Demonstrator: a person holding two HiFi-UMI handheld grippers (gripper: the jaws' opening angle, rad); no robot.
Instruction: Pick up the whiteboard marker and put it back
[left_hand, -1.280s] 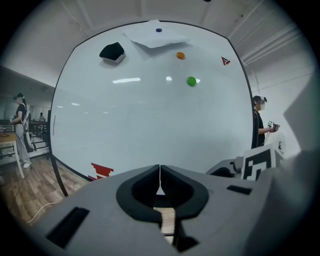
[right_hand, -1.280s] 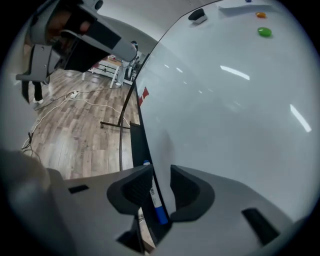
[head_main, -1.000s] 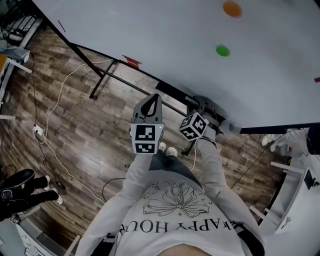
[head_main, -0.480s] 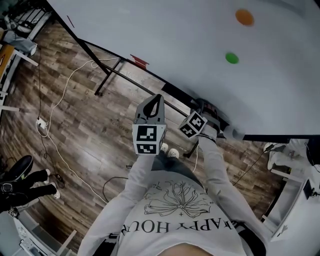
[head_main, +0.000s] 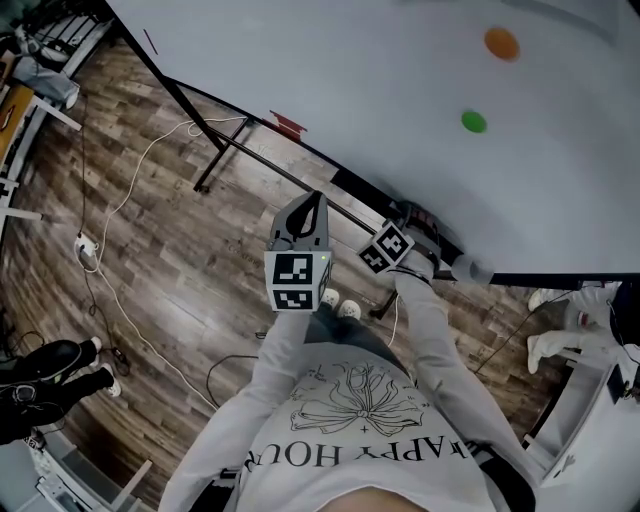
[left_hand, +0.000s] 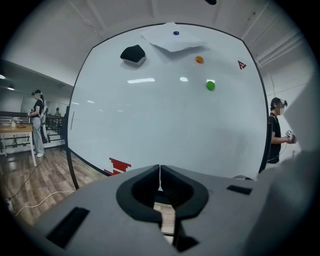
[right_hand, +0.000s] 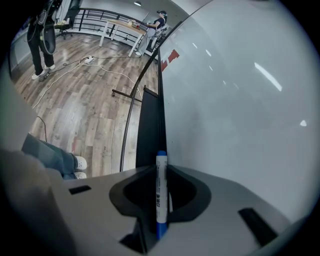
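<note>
Since a second ago the head view has swung a little. The green dot (head_main: 473, 121) and orange dot (head_main: 501, 43) on the whiteboard (head_main: 400, 100) sit farther right and lower in it. A bystander's shoes (head_main: 50, 357) at the near left have shifted too. Both grippers keep much the same places in front of the person.

The right gripper (right_hand: 161, 167) points steeply down at the black tray (right_hand: 148, 130) along the board's lower edge. Its jaws are closing on the marker (right_hand: 161, 190), and both tips lie against the white barrel. The marker runs in line with the tray, just beside the board, its blue cap at the far end. Whether it rests on the tray or hangs just above it cannot be told.

The left gripper (left_hand: 160, 167) is to the left of the right one, near the board and aimed at it. Its jaws are together with nothing between them. High on the board, far from both grippers, an eraser (left_hand: 133, 54) clings to the surface. A white cable (head_main: 110, 210) trails over the wooden floor (head_main: 180, 290) to the left.
</note>
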